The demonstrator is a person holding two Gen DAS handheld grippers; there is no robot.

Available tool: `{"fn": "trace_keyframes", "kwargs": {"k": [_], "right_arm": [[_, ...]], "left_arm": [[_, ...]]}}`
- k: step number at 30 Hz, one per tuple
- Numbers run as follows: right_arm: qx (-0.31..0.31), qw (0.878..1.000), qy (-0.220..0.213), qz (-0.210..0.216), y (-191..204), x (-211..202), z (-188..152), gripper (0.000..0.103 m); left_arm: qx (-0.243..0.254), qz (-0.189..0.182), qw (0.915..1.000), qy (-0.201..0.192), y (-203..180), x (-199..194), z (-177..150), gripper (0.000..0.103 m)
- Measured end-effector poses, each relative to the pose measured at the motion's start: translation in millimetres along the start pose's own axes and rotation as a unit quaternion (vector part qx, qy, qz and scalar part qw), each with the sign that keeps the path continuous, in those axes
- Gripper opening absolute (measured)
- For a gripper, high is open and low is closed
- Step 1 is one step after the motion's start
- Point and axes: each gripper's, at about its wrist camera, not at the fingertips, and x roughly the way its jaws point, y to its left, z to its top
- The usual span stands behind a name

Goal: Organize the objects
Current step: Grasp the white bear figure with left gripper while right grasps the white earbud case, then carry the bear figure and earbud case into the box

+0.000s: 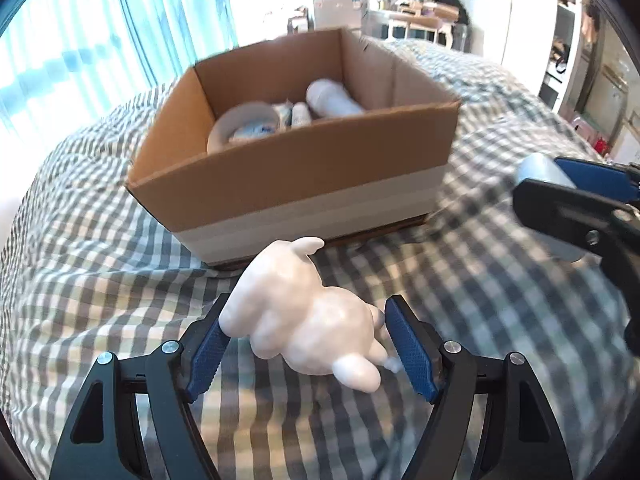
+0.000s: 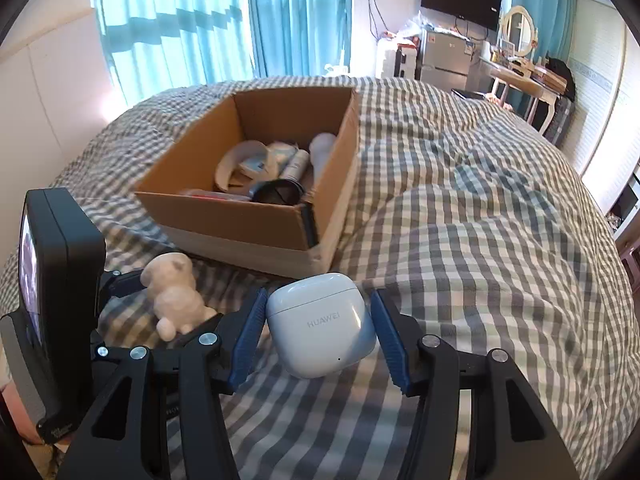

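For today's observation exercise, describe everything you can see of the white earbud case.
The earbud case is a small, rounded, glossy white plastic box with a grey HUAWEI mark, a lid seam near its top and a tiny dot low on its front. It is closed, tilted, and sits between the open jaws of the right gripper, above the checked blanket, in front of the cardboard box.

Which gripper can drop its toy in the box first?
Probably left: the left gripper with its white figurine sits right before the cardboard box; the right gripper is farther back.
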Motion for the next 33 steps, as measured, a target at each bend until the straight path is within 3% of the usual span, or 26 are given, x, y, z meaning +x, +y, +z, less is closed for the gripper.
{"fn": "trace_keyframes", "kwargs": {"k": [9, 18, 27, 33], "right_arm": [[-0.013, 0.999, -0.044, 0.001, 19.0, -54.9, -1.8, 0.054], [-0.026, 0.994, -0.098, 0.031, 37.3, -111.0, 9.3, 0.054], [-0.056, 0.988, -0.139, 0.026, 50.4, -128.2, 60.8, 0.054], [-0.043, 0.989, -0.136, 0.035, 46.0, -97.2, 114.5, 0.054]], "left_arm": [[-0.012, -0.008, 0.999, -0.043, -2.3, -56.3, -3.5, 0.077], [-0.019, -0.013, 0.9937, -0.109, 12.2, -112.2, 7.3, 0.077], [-0.027, 0.008, 0.9877, -0.154, 43.6, -133.3, 65.4, 0.077], [-0.021, 0.035, 0.9851, -0.167, 62.4, -116.9, 116.3, 0.077]]}}
